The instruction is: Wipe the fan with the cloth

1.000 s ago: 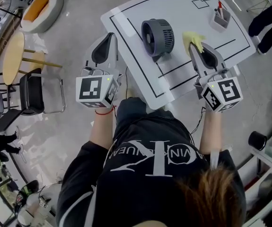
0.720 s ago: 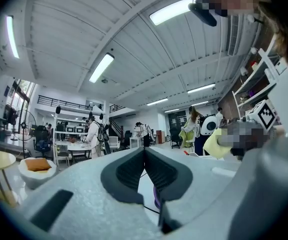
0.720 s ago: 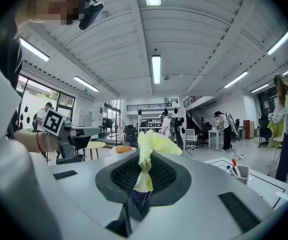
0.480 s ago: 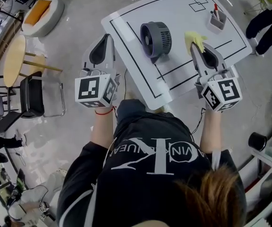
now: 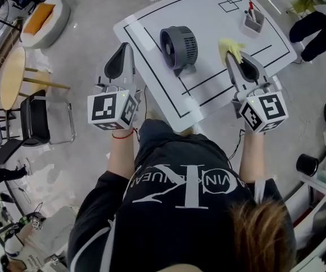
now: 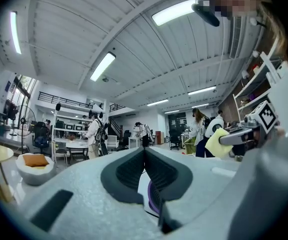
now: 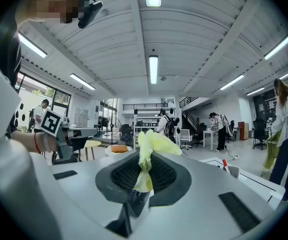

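Left gripper: 2 jaws pressed together, nothing between them. It hangs just off the table's left edge.

Right gripper: jaws clamped on the yellow cloth, which sticks out past the tips, above the table.

Fan: upright on the table, ahead of and between the 2 grippers, apart from the cloth.

Pen cup: beyond the right gripper.

We find ourselves in a big open lab or workshop hall. It has a ribbed ceiling hung with long strip lights, and a railed mezzanine and staircase at the back. People stand among desks and office chairs. There is a bare polished floor, cluttered shelving, and a white table marked out in black lines.
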Motion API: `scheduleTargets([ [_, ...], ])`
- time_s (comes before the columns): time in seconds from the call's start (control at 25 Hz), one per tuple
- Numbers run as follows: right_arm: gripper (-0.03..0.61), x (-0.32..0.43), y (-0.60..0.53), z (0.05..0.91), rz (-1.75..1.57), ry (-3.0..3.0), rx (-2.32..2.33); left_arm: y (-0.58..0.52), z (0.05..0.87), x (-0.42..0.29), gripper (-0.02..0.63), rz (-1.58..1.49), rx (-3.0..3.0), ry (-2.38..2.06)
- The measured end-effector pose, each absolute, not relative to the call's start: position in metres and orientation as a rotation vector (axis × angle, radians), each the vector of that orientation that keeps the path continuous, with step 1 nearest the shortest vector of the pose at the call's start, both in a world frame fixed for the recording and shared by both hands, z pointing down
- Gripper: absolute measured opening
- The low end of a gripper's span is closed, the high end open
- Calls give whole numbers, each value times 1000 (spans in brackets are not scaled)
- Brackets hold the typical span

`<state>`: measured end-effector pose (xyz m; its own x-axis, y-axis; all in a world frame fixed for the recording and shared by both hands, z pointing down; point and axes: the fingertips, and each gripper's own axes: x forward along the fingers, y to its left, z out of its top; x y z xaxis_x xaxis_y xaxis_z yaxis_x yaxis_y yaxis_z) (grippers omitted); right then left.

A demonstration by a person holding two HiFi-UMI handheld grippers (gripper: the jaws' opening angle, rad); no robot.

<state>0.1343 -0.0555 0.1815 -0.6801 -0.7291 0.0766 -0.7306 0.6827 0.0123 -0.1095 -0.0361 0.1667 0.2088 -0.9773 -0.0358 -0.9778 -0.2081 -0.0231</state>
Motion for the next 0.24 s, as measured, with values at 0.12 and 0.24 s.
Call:
scheduleTargets([
  [0.12,32,135,-57,183,32,-2810,1212,-38,169,-109,11,15,-2417,1954],
  [0.24,32,136,-59,184,43,-2810,1210,-39,171,-109,11,13,-2419,1962],
])
